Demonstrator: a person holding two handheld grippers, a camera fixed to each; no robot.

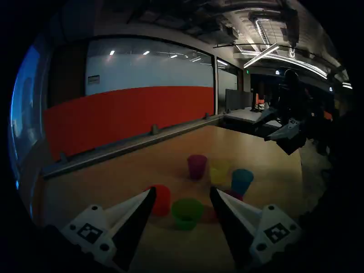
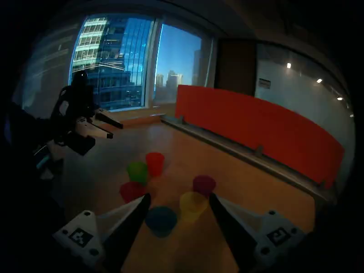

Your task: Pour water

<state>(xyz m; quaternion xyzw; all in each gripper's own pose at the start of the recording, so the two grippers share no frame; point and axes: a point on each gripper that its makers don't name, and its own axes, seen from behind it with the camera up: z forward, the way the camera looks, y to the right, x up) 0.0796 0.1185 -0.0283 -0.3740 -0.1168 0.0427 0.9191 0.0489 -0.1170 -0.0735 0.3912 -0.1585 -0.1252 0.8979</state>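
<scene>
Left tool (image 1: 182, 190): jaws wide apart, empty. A green translucent plastic cup (image 1: 186, 213) stands upright on the wooden tabletop (image 1: 136, 168), straight ahead in line with the gap. Right tool (image 2: 179, 196): equally open, empty, facing a blue plastic cup (image 2: 161, 220). Farther off is a purple plastic cup (image 1: 197, 166). Square coded markers (image 1: 89, 232) on the fingers; no legible writing.

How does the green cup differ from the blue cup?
The green cup is green, the blue cup blue. The green cup stands nearest the left gripper, beside the red cup; the blue cup nearest the right gripper, beside the yellow cup. Both stand upright, alike in shape, ungripped.
</scene>
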